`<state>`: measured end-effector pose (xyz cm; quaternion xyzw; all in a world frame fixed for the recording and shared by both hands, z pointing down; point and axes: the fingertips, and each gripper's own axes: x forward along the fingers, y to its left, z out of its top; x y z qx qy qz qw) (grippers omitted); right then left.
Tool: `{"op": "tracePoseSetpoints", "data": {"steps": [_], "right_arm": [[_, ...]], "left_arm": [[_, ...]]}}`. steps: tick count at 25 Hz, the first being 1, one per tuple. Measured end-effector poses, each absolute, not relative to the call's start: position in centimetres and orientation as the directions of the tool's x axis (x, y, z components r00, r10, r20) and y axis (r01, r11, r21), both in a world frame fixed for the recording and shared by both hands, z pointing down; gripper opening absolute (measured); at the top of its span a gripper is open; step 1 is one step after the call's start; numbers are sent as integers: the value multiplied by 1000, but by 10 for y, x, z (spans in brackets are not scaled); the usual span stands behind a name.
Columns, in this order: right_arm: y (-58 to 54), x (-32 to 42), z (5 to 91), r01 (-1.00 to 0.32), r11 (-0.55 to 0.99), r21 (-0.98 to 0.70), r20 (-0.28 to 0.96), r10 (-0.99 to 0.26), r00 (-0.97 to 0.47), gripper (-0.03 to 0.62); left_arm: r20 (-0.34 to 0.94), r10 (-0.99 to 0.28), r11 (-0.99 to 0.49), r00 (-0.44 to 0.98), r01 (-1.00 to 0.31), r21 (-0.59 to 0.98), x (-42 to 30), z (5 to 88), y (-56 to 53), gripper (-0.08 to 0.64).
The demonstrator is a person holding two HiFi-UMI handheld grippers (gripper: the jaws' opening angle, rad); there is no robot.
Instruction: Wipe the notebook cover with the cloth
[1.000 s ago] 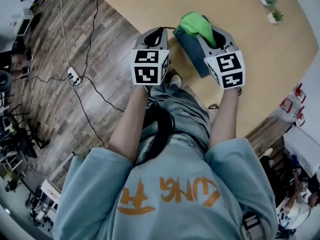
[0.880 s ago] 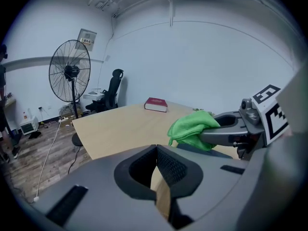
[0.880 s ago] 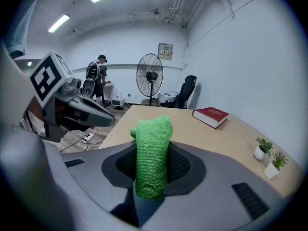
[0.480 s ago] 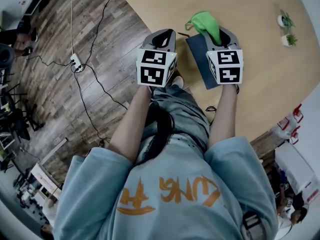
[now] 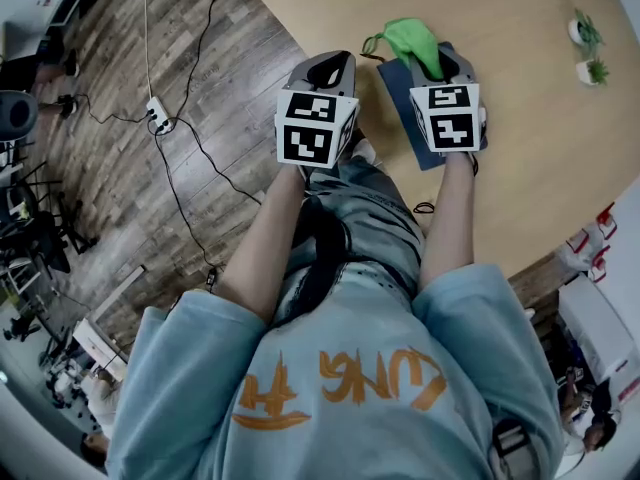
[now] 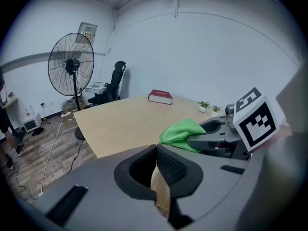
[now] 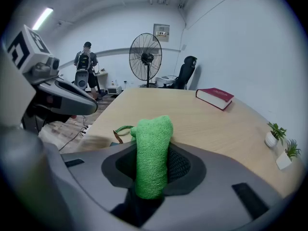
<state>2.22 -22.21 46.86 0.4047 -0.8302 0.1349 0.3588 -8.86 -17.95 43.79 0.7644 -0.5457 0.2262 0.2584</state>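
A dark blue notebook (image 5: 400, 90) lies near the edge of the wooden table (image 5: 520, 118), with a strap loop (image 5: 372, 48) at its far end. My right gripper (image 5: 440, 60) sits over the notebook, shut on a green cloth (image 5: 412, 36) that bulges out past its fingertips. In the right gripper view the cloth (image 7: 153, 148) stands rolled between the jaws of that gripper (image 7: 153, 163). My left gripper (image 5: 325, 66) hovers left of the notebook at the table's edge, shut and empty. In the left gripper view its own jaws (image 6: 157, 149) meet at the tips, and the cloth (image 6: 182, 133) shows to the right.
A red book (image 7: 215, 97) lies farther along the table, and two small potted plants (image 5: 588, 48) stand near its far side. A floor fan (image 6: 71, 61) and an office chair (image 6: 115, 81) are beyond the table. Cables and a power strip (image 5: 155, 113) run across the wood floor. A person (image 7: 84, 71) stands in the background.
Both grippers have moved a little farther out over the table, side by side. The right one has kept the cloth on the notebook. The left has stayed shut and empty.
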Motion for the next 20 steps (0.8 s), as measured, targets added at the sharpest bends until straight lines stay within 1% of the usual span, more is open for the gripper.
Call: {"op": "tracePoseSetpoints", "data": {"steps": [20], "right_arm": [[-194,44,469,-789,610,72,698,-595,-397,110]], "left_arm": [[632,-697,-322,338,-936,146,-62,441,-155,18]]}}
